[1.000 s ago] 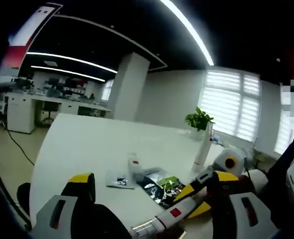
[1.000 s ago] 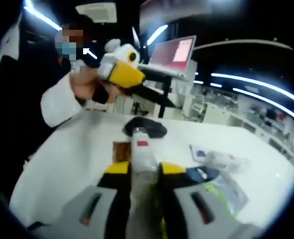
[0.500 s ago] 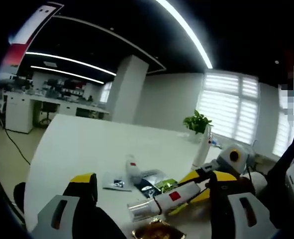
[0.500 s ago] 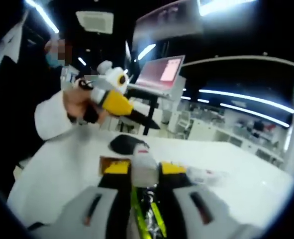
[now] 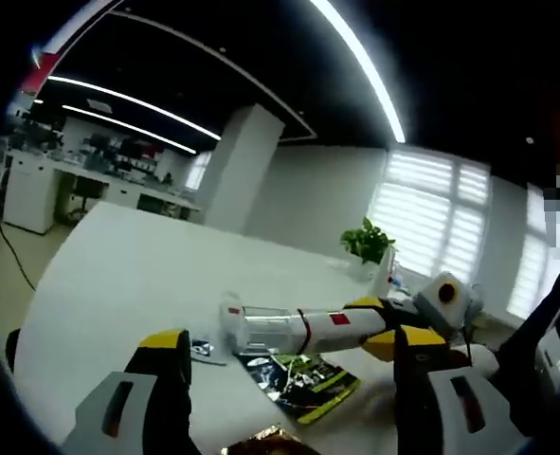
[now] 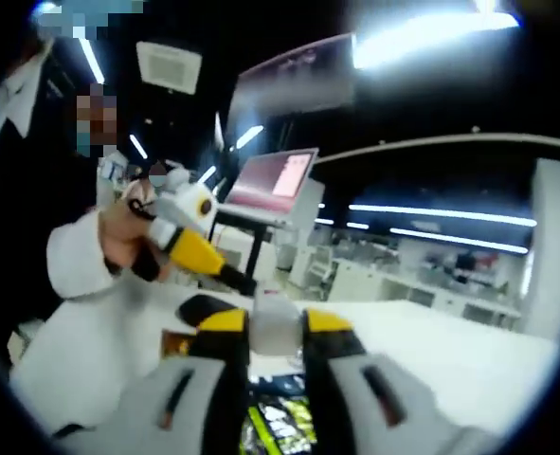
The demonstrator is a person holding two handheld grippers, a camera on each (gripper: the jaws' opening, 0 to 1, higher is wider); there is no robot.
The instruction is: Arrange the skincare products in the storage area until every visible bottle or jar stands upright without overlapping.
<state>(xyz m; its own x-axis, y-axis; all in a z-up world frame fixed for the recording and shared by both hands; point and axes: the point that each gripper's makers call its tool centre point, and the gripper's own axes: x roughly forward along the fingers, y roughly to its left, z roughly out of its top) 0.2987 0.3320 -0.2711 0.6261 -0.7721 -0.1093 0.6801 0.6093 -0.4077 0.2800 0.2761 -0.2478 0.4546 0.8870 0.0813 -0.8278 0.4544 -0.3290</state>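
Observation:
A white bottle [image 5: 289, 327] with a red label is held level above the white table [image 5: 118, 275]. My right gripper [image 5: 379, 327] comes in from the right and is shut on it. In the right gripper view the same bottle [image 6: 275, 332] stands out between the shut yellow-tipped jaws of my right gripper [image 6: 276, 322]. My left gripper [image 5: 291, 341] is open wide, with its jaws either side of the bottle and apart from it. A hand in a white sleeve holds the left gripper [image 6: 218, 265] farther back.
A green and black sachet [image 5: 303, 384], a small flat packet [image 5: 202, 349] and a brown packet [image 5: 261, 444] lie on the table under the bottle. A potted plant [image 5: 367, 245] stands at the far edge. A laptop [image 6: 280, 185] sits on a stand behind.
The right gripper has lifted the bottle from a low tilt to level and carried it leftward between the left gripper's jaws. Both views have tilted upward.

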